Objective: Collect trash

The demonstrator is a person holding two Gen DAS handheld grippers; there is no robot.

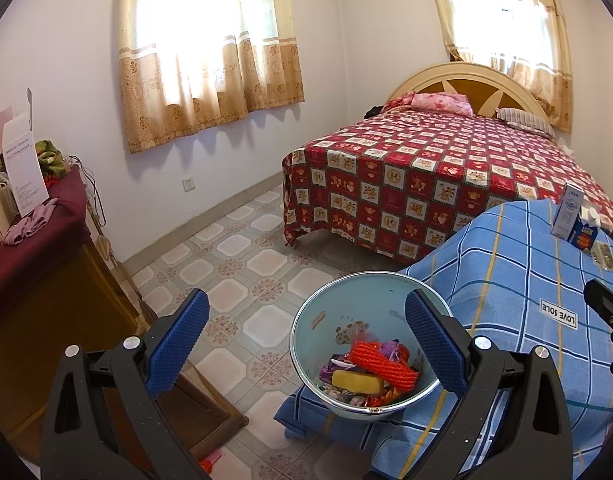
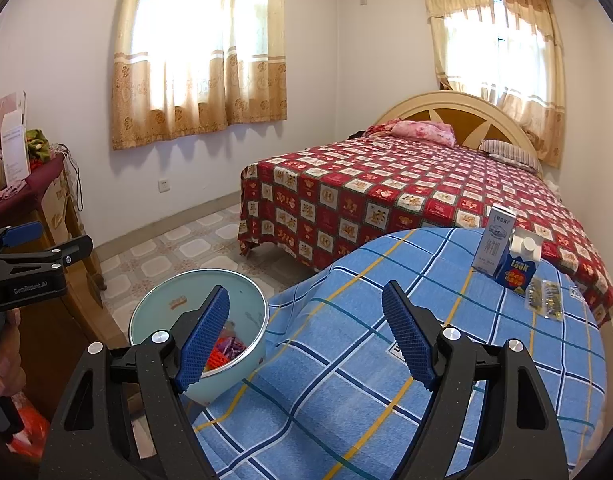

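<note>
The left gripper (image 1: 306,332) stood with its jaws wide apart and nothing between the pads, above the floor beside the table. The pale basin (image 1: 380,300) of wrappers and trash (image 1: 370,372) sat at the edge of the blue checked cloth (image 1: 518,280), partly behind the left gripper's right-hand pad. The right gripper (image 2: 306,332) was likewise spread and empty over the cloth, the basin behind its left pad. Well beyond its right finger stood two cartons (image 2: 506,248) and foil packets (image 2: 544,300).

bare blue cloth (image 2: 346,360) ahead, cartons (image 2: 506,256) far right, basin (image 2: 194,292) left
</note>
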